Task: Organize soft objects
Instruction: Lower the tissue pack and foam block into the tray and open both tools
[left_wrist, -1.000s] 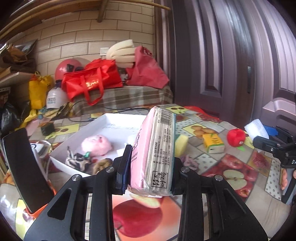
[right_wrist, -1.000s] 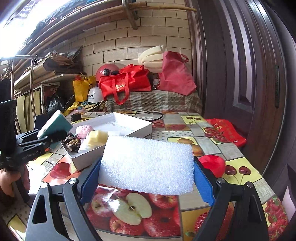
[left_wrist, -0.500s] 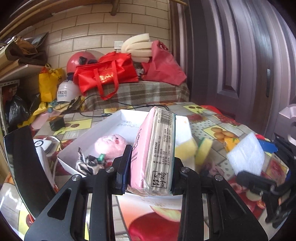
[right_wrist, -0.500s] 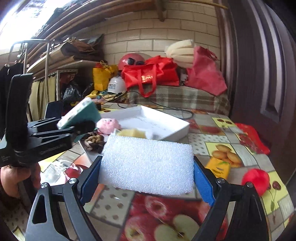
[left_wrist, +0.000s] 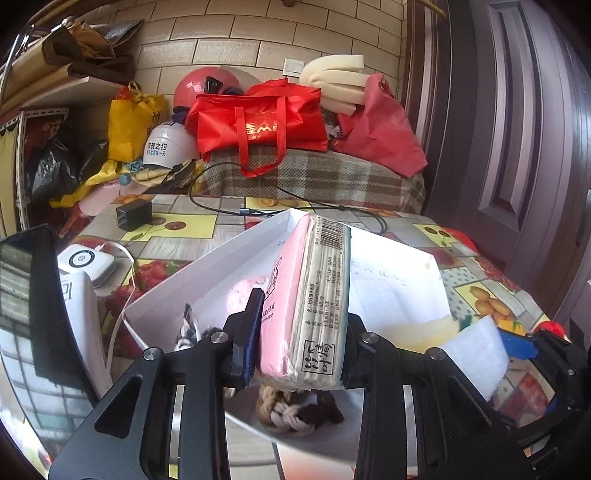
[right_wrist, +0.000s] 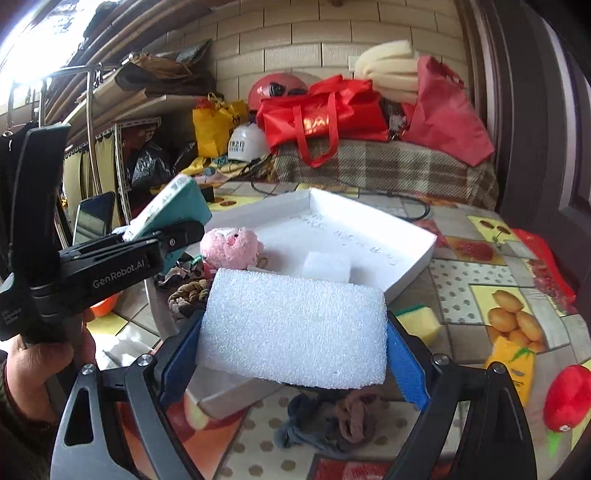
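Note:
My left gripper (left_wrist: 297, 354) is shut on a pink tissue pack (left_wrist: 310, 306) and holds it over the near left part of the white tray (left_wrist: 207, 266). It shows from the side in the right wrist view (right_wrist: 173, 221). My right gripper (right_wrist: 293, 354) is shut on a white foam block (right_wrist: 291, 328) above the tray's near corner (right_wrist: 225, 398). In the tray lie a pink plush pig (right_wrist: 231, 247), a knotted rope toy (left_wrist: 286, 413), a small white foam cube (right_wrist: 327, 266) and a striped fabric piece (left_wrist: 186, 328).
On the fruit-print table lie a yellow-green sponge (right_wrist: 419, 325), a grey cloth scrunchie (right_wrist: 325, 421), a red plush pepper (right_wrist: 567, 397), a yellow juice-box toy (right_wrist: 513, 360), a black charger (left_wrist: 133, 214) and a white device (left_wrist: 86, 264). Red bags (left_wrist: 258, 122) are piled behind.
Both grippers have moved in toward the tray with their loads. The tissue pack is now over the tray's near left part and the foam block over its near corner.

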